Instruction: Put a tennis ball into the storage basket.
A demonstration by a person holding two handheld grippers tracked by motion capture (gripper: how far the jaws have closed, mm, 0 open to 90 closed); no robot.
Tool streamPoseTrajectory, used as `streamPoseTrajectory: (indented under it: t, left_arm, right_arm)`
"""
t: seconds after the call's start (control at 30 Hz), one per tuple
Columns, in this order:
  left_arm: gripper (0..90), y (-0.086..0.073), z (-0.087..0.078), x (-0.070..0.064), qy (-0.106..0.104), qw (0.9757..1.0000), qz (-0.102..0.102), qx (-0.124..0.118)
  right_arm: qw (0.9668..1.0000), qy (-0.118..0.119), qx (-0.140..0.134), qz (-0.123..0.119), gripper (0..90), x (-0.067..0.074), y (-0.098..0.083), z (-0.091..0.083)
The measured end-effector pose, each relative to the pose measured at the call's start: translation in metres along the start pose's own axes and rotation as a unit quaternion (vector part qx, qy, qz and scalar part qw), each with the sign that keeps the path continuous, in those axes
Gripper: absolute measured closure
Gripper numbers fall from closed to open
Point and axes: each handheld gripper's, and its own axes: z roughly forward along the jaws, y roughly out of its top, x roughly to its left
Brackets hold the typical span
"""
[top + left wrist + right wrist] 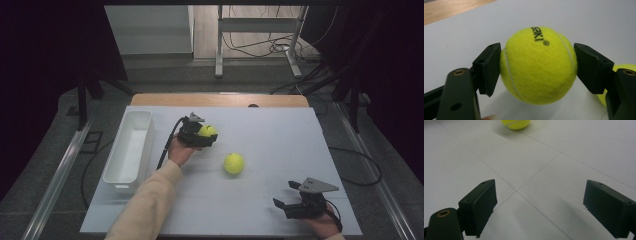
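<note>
Left gripper [202, 135], apparently lifted, clamps tennis ball [207, 131]; right gripper [286, 196] rests agape.

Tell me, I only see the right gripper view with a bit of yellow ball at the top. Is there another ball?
Observer: Yes, the left gripper is shut on a tennis ball.
Operator: Is that ball on the table?
Observer: Its shadow sits below it, so it looks lifted.
Operator: Where could it go?
Observer: A white bin stands empty at the table's left.
</note>
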Motion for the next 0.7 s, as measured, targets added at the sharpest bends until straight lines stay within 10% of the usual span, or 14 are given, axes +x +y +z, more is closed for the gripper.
streamPoseTrajectory:
  t: [0.7]
  left_arm:
    - [26.8, 0.005, -0.024, -0.010, -0.017, 0.9992, 0.014, -0.034]
  right_arm:
    - [1.0000, 0.000, -0.001, 0.000, 12.2, 0.000, 0.000, 0.001]
